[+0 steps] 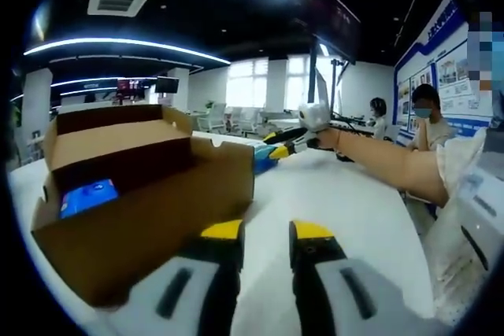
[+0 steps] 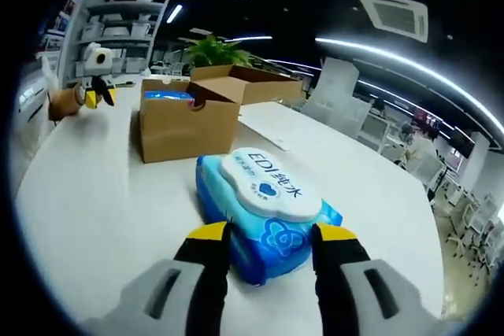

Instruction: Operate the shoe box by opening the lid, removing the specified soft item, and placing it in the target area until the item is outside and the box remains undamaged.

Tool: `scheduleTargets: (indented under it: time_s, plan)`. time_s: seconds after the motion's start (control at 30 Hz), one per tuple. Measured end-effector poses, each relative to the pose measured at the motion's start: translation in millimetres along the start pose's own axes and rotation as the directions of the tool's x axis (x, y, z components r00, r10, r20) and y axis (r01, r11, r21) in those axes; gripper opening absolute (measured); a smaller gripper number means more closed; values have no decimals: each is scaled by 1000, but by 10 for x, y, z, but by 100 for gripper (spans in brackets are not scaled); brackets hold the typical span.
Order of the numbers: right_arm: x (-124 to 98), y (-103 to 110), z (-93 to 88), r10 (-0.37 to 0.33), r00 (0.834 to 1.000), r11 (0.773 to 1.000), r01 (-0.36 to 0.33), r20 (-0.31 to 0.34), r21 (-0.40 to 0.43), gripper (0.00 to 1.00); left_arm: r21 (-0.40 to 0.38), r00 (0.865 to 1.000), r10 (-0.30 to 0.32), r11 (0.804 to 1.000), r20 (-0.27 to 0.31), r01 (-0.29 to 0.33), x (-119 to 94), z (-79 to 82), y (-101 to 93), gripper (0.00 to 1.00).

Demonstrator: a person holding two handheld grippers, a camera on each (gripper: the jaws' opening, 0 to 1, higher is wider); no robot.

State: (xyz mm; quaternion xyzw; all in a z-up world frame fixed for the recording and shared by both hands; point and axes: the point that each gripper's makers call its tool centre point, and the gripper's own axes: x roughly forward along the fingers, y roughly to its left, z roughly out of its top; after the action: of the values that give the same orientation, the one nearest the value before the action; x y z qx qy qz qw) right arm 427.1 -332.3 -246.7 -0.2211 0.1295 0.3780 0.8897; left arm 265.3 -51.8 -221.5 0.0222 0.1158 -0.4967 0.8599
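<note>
An open cardboard shoe box point(image 1: 157, 210) stands on the white table point(image 1: 346, 194), its lid point(image 1: 118, 127) folded back and a blue pack point(image 1: 87, 197) lying inside. My left gripper point(image 1: 266, 234) hovers beside the box's near corner, open by a narrow gap with nothing in it. In the right gripper view a blue wet-wipes pack point(image 2: 264, 214) with a white flip lid rests on the table point(image 2: 94, 194). My right gripper point(image 2: 272, 235) is shut on its sides. The box point(image 2: 189, 123) stands beyond it, and the left gripper point(image 2: 98, 94) is seen far left.
A person's bare forearm point(image 1: 394, 167) reaches across the table to the right gripper point(image 1: 277, 147). Seated people point(image 1: 425, 116) are at the back right. A white bag point(image 1: 465, 194) lies at the right edge. A potted plant point(image 2: 213, 51) and white chairs point(image 2: 339, 92) stand behind the box.
</note>
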Motion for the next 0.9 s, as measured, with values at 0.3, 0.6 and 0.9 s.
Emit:
scheduleTargets:
  time_s: [0.3, 0.6, 0.9]
  plan:
    - [59, -64, 42, 6, 1000, 1000, -6, 0, 4, 42, 1, 1000, 7, 1000, 3, -7, -7, 46, 29, 23]
    - [126, -140, 60, 5, 1000, 1000, -5, 1, 7, 42, 2, 1000, 10, 1000, 1, -10, 17, 69, 45, 23]
    - [151, -176, 51, -2, 1000, 1000, 2, -1, 3, 42, 3, 1000, 10, 1000, 4, -10, 34, 79, 60, 23]
